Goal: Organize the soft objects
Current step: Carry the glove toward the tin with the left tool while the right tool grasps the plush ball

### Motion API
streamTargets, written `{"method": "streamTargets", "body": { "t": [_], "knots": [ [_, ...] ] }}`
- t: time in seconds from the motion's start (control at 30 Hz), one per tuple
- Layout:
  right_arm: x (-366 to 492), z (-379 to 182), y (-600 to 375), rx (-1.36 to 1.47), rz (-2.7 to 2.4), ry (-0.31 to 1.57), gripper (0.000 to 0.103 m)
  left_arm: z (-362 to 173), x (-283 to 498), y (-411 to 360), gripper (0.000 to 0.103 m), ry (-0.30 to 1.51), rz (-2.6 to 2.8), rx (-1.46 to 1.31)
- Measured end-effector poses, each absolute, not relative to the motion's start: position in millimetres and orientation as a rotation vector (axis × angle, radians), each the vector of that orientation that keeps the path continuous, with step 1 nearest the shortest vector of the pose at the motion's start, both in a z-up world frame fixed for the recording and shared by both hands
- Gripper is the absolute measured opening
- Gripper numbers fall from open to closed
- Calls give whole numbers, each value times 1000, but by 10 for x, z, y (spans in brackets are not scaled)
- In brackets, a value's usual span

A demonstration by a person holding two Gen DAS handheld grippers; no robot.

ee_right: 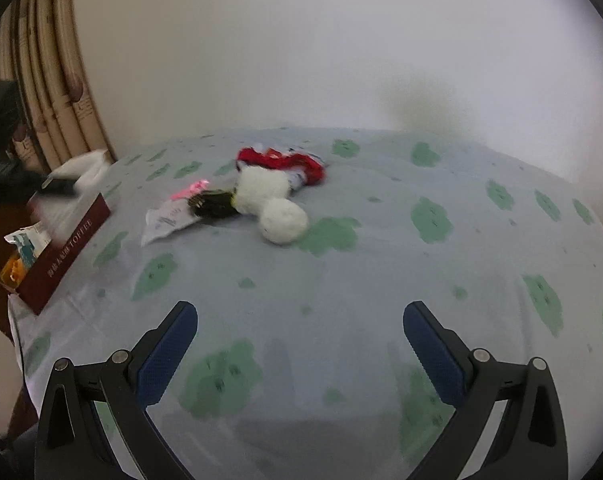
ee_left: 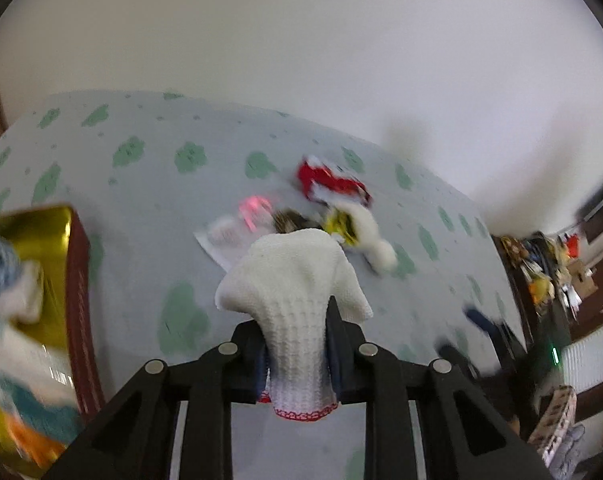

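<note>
My left gripper [ee_left: 297,320] is shut on a white knitted cloth [ee_left: 297,280] with a red hem, held above the bed. Beyond it lies a pile: a red garment [ee_left: 329,180], a white fluffy toy [ee_left: 373,240], a pink item [ee_left: 255,206] and a white packet [ee_left: 225,240]. A dark red box [ee_left: 77,280] with a gold lining, holding soft items, stands at the left. My right gripper [ee_right: 299,320] is open and empty above the bed, well short of the red garment [ee_right: 285,162] and the white fluffy toy [ee_right: 277,208]. The box [ee_right: 61,252] is at its left.
The bed has a pale blue sheet with green flowers [ee_right: 381,264]. A white wall stands behind it. A curtain [ee_right: 57,92] hangs at the far left. Cluttered shelves [ee_left: 549,264] stand at the right beyond the bed edge.
</note>
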State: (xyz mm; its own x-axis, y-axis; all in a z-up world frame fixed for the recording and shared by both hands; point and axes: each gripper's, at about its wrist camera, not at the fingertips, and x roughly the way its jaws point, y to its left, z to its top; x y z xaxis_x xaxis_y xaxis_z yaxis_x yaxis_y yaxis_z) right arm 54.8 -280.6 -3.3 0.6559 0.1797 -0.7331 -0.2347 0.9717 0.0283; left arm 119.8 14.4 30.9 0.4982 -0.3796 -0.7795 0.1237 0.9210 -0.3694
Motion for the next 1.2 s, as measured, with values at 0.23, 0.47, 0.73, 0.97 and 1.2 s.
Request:
{"method": "streamTargets", "body": {
  "t": [0.23, 0.47, 0.73, 0.97, 1.2],
  "knots": [
    [1069, -205, -2532, -134, 272, 863, 65, 261, 779, 129, 24, 1030, -311, -336],
    [1452, -257, -2390, -200, 268, 887, 65, 286, 478, 189, 24, 1024, -296, -317],
    [1646, -445, -2356, -200, 288, 986, 23, 378, 184, 315, 25, 1015, -275, -312],
    [883, -210, -2200, -125, 381, 920, 23, 410, -117, 670, 25, 1004, -210, -365],
    [327, -279, -1975, -94, 418, 920, 23, 627, -324, 1114, 25, 953, -107, -347]
  ]
}}
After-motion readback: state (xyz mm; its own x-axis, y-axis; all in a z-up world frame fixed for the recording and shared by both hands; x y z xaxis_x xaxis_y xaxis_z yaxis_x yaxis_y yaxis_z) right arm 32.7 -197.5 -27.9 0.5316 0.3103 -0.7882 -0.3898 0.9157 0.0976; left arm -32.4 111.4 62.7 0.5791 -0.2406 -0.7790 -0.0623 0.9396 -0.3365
